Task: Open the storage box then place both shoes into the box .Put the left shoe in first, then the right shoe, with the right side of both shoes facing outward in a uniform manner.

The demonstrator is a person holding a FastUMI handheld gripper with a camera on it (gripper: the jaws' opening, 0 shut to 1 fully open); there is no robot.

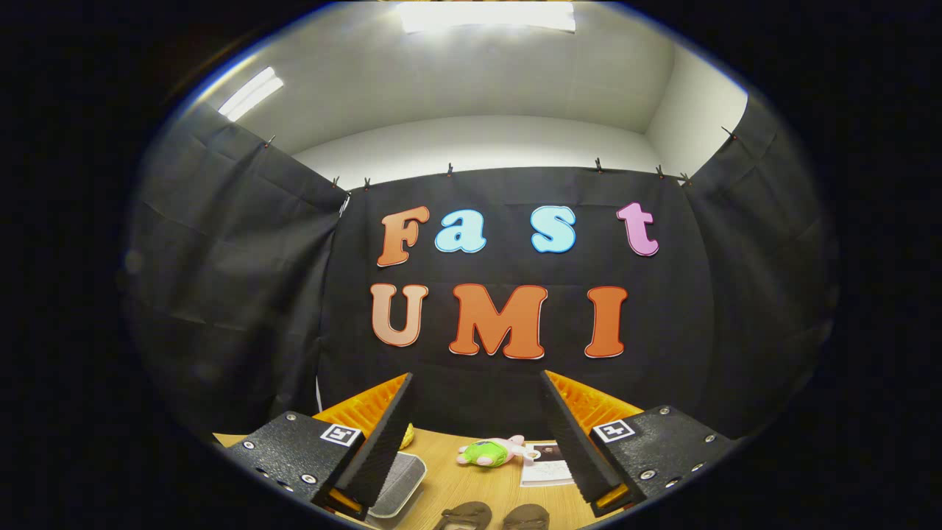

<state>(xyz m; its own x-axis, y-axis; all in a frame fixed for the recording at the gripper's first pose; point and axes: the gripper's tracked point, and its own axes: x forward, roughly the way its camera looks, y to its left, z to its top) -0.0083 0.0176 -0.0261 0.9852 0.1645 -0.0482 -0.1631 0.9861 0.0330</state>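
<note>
Desk (471, 493) of pale wood runs beneath the gripper (477, 434), whose two fingers stand spread wide apart with nothing between them but open air; neither finger touches anything. The gripper is tilted upward, so most of what lies beyond the fingers is the black cloth wall (243, 294) of the booth, and the desk's far edge meets that cloth just past the objects. Two dark shoes (491, 517) lie side by side at the near edge of the desk, below and between the fingers, cut off so that just their upper ends show; which is left and which is right cannot be told. A shallow grey tray-like container with a clear rim (401, 482), possibly the storage box or its lid, sits on the desk partly hidden behind the left finger. A small yellow object (406, 438) peeks out just past that finger near the far edge. A plush toy (491, 452), green with pale pink parts, lies toward the far edge between the fingers. Just beside it, partly behind the right finger, lies a white printed sheet (546, 467) with a dark picture at its top; its writing is too small to read. Bare wood between the shoes and the toy leaves free room in the middle of the desk.
</note>
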